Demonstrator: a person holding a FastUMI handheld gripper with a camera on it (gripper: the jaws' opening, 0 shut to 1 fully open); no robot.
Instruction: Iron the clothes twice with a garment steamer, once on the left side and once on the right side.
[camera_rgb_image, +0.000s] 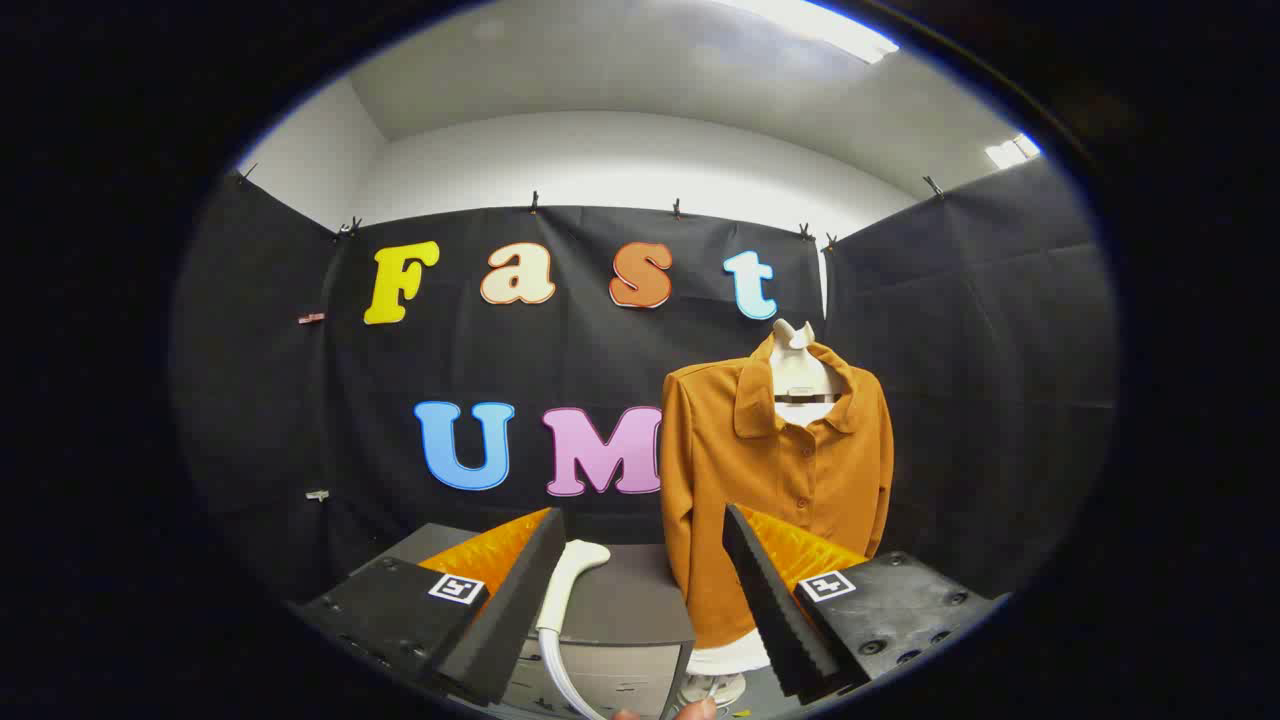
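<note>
Fingers (640, 590) spread wide, pinching nothing
White curved steamer handle (572, 578) between them on grey cabinet (630, 600); orange button-front shirt (775, 470) beyond

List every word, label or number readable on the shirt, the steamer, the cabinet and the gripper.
Shirt: no text; the dark strip inside its collar is too small to read.
Steamer: none.
Cabinet: marks low on its front are too blurred to read.
Gripper, open with the steamer just ahead between its fingers: two square markers bearing patterns, no words.
</note>
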